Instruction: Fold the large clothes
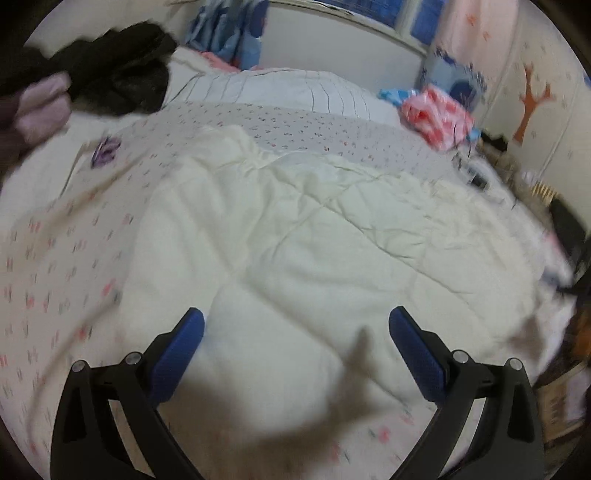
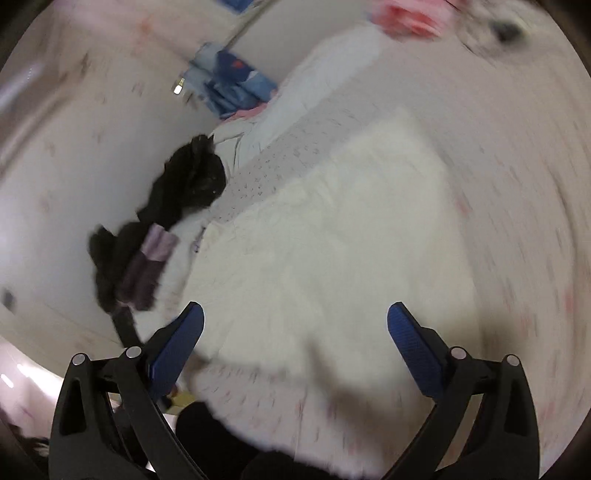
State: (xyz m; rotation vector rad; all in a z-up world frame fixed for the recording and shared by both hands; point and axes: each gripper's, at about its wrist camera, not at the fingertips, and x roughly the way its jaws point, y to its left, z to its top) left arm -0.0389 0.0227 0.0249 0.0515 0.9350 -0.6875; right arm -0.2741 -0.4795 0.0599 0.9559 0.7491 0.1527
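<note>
A large cream-white garment (image 1: 295,240) lies spread and wrinkled on the bed, over a floral sheet (image 1: 55,266). My left gripper (image 1: 295,321) is open and empty, hovering above the garment's near part. In the right wrist view the same garment (image 2: 332,240) shows blurred on the bed. My right gripper (image 2: 295,317) is open and empty above its near edge, close to the bed's side.
A black garment pile (image 1: 122,62) and a mauve cloth (image 1: 44,107) lie at the bed's far left. A striped pillow (image 1: 280,92) sits at the head. A red-and-white cloth (image 1: 436,114) and blue fabric (image 1: 225,33) are beyond. Clutter lines the bed's right side (image 1: 517,177).
</note>
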